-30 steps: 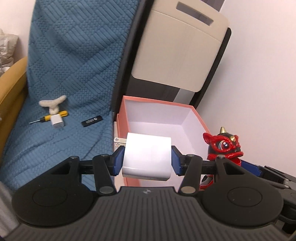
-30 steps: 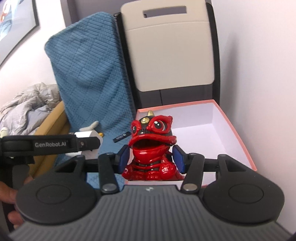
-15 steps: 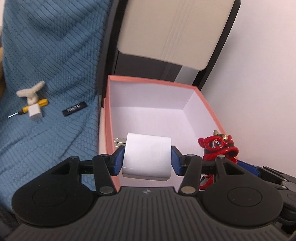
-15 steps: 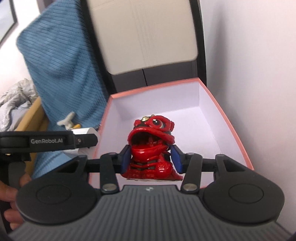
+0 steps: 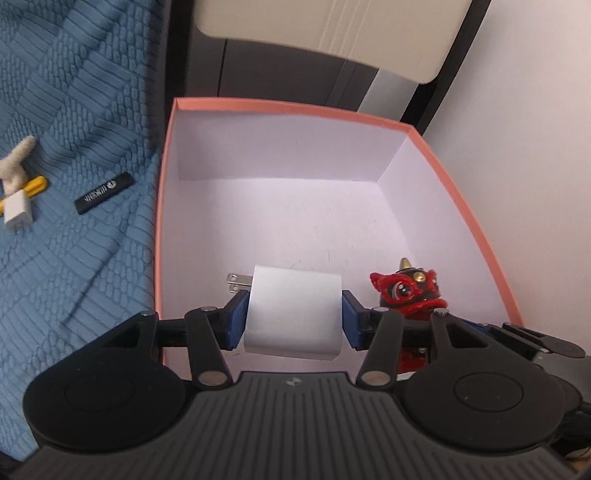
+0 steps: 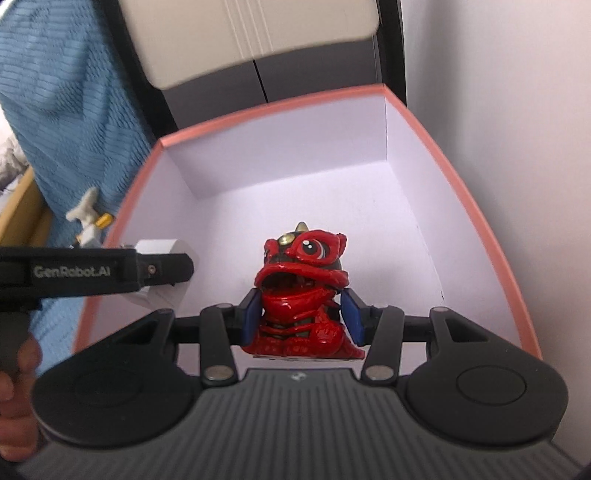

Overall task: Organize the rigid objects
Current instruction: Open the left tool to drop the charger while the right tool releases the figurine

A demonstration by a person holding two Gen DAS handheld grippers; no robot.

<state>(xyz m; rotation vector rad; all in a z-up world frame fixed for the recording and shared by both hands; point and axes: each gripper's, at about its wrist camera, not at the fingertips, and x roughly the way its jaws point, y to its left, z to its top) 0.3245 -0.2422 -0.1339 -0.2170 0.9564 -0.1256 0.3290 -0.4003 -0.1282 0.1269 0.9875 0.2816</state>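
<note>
My left gripper (image 5: 293,319) is shut on a white power adapter (image 5: 293,310) with metal prongs pointing left, held over the near left part of the open pink box (image 5: 295,107) with a white inside. My right gripper (image 6: 301,319) is shut on a red lion figurine (image 6: 301,280), held over the near middle of the same box (image 6: 461,192). The figurine also shows in the left wrist view (image 5: 404,291), to the right of the adapter. The left gripper's body (image 6: 92,271) and the adapter (image 6: 162,247) show at the left of the right wrist view.
On the blue knitted blanket (image 5: 74,110) left of the box lie a black stick (image 5: 103,192), a small white charger (image 5: 16,212), a yellow-handled screwdriver (image 5: 35,184) and a white bone-shaped piece (image 5: 16,158). A beige and black chair back (image 5: 332,22) stands behind the box; a white wall (image 5: 535,110) is at right.
Both grippers have moved forward and down over the box with their objects still held. The box fills more of both views.
</note>
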